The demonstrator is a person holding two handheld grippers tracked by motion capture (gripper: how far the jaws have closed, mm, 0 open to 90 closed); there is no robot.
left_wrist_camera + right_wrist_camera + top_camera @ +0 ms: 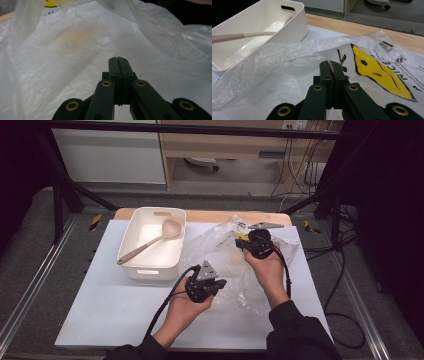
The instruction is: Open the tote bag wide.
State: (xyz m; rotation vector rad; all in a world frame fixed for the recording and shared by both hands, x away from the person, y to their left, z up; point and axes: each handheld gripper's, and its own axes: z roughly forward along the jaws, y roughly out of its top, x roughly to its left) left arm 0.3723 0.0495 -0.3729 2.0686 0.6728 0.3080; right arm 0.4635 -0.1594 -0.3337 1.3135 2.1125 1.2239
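Note:
A thin, crinkled white plastic bag (225, 262) with a yellow smiley print (377, 70) lies puffed up on the white table top. My left gripper (221, 283) is at the bag's near left edge; its jaws (117, 59) are shut with the film (75, 50) pressed right at the tips. My right gripper (241, 243) is at the bag's far side, beside the print. Its jaws (330, 62) are shut, and a translucent layer of the bag (274, 57) runs up to the tips.
A white plastic bin (150, 270) stands at the table's back left, seen close by in the right gripper view (299, 25). A beige ladle (150, 242) leans in it, handle toward the front left. Cables trail from both grippers. Dark frame posts flank the table.

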